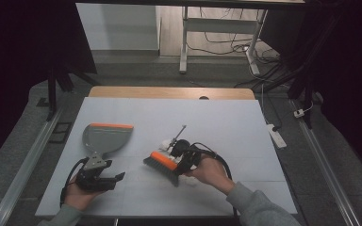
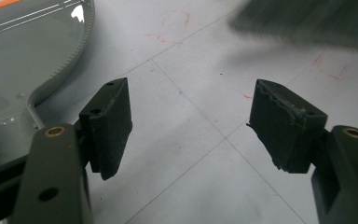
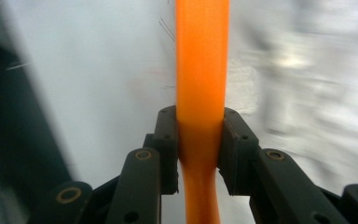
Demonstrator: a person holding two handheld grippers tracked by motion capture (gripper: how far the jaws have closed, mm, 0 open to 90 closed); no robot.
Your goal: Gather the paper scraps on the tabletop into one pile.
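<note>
A grey dustpan [image 1: 107,136] with an orange lip lies on the white table, left of centre; its pan and handle root also appear in the left gripper view [image 2: 23,51]. My left gripper [image 1: 115,178] sits just in front of the dustpan's handle, open [image 2: 191,116], with bare table between its jaws. My right gripper [image 1: 180,160] is shut on the orange handle [image 3: 201,70] of a hand brush [image 1: 162,163], whose dark bristles [image 2: 303,21] rest on the table at centre. The jaws pinch the handle from both sides [image 3: 200,140].
Small white scraps [image 1: 166,142] and a thin dark rod [image 1: 179,133] lie just behind the brush. Faint red marks [image 2: 172,28] dot the table top. A wooden strip [image 1: 169,92] edges the far side. A power strip [image 1: 277,135] lies on the floor at right.
</note>
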